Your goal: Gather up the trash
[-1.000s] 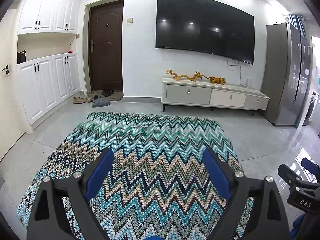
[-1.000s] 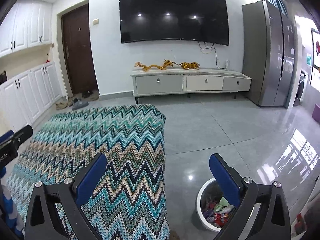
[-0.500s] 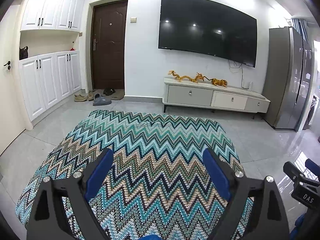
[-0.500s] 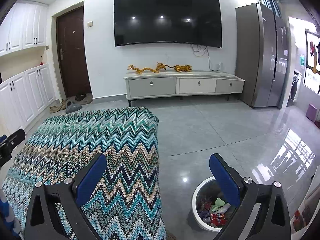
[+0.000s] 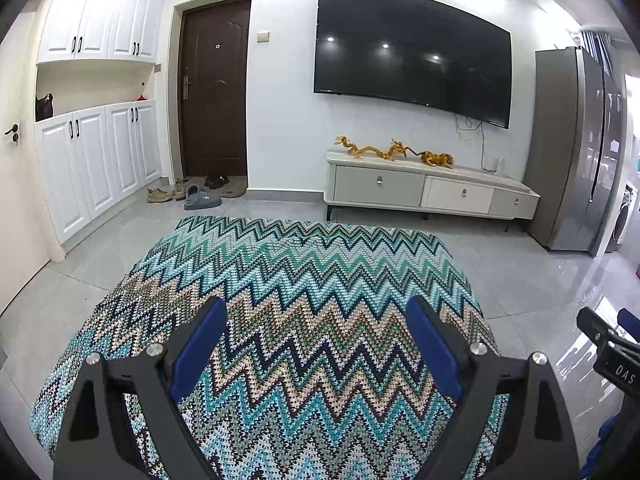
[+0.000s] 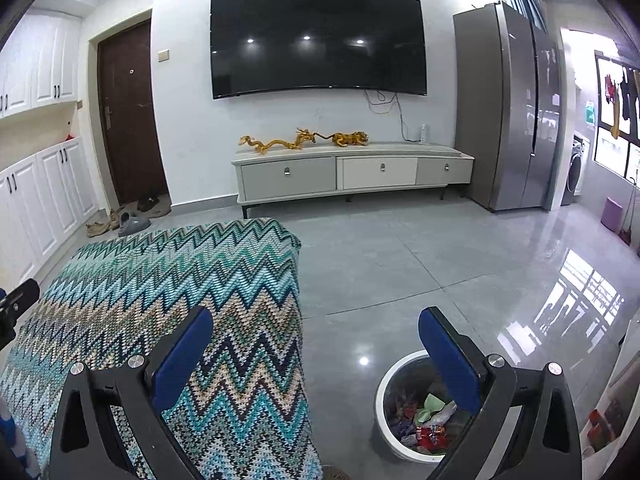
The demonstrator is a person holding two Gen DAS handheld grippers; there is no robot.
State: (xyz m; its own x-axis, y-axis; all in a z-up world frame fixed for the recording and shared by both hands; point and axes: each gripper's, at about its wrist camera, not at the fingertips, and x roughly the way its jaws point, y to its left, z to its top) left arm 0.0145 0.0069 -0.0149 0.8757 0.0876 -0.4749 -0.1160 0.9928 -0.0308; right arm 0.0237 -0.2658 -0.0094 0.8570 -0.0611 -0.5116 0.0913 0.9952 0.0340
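A round white trash bin (image 6: 386, 384) stands on the grey floor at the lower right of the right wrist view, holding crumpled wrappers (image 6: 428, 420) in green, red and white. My right gripper (image 6: 316, 340) is open and empty, its right finger above the bin's rim and its left finger over a table covered by a zigzag cloth (image 6: 168, 300). My left gripper (image 5: 316, 332) hangs open and empty over the same zigzag cloth (image 5: 304, 272). Nothing lies on the cloth. The right gripper's black body (image 5: 608, 344) shows at the left wrist view's right edge.
A TV cabinet (image 6: 352, 172) with golden dragon figures stands against the far wall under a big TV (image 6: 316, 38). A grey fridge (image 6: 504, 104) is at the right. Shoes (image 5: 188, 194) lie by the brown door (image 5: 214, 88). White cupboards (image 5: 96, 160) line the left wall.
The right wrist view has swung to the left and rolled a little, so the bin and cabinet sit differently in it. The left wrist view has levelled out slightly. Both grippers stay open.
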